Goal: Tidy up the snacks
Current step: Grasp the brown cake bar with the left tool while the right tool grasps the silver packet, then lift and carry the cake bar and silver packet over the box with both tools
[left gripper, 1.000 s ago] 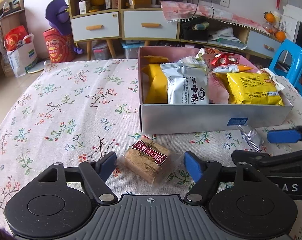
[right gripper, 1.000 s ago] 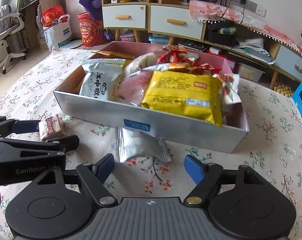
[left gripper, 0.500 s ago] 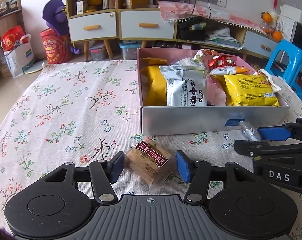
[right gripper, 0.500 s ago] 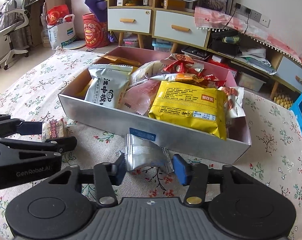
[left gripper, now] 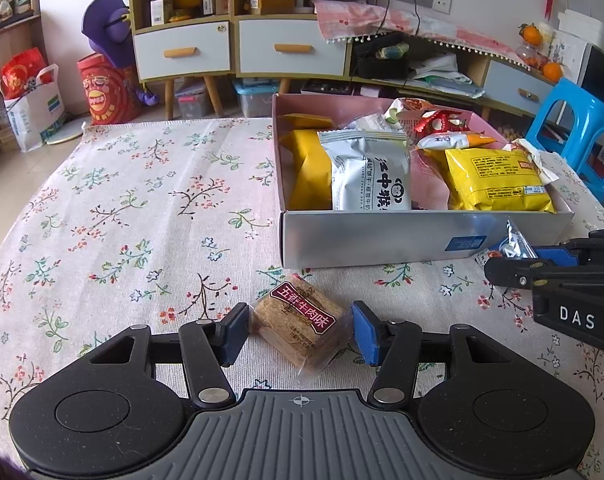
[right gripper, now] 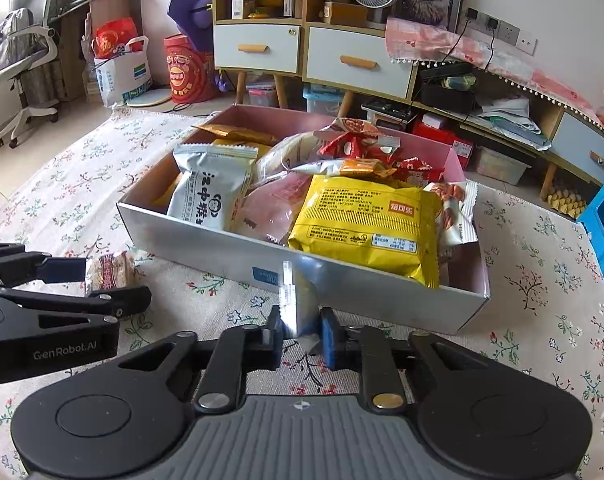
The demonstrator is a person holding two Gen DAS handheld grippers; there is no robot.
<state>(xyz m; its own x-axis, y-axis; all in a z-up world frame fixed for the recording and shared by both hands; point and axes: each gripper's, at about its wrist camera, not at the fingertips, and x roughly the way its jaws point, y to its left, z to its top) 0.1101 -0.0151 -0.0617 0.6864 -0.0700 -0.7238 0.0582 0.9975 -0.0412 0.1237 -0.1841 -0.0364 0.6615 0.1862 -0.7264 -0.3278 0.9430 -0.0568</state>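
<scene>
Two hand-held grippers work side by side on a floral tablecloth [left gripper: 141, 208], in front of a shallow silver cardboard box with a pink lining [left gripper: 382, 236] already crowded with snack packets.

The left gripper [left gripper: 299, 334] has its blue pads [left gripper: 237, 334] set against both sides of a clear-wrapped brown biscuit bar with a dark red label [left gripper: 302, 324], which lies on the cloth just before the box.

The right gripper [right gripper: 299, 330] has just closed — its jaws are clamped on a flat silver foil sachet [right gripper: 299, 296], pinched at its lower edge and standing upright against the box's front wall.

To do this well, lift both straight up, clear the front wall, then release over a gap — the limp sachet may swing.
</scene>
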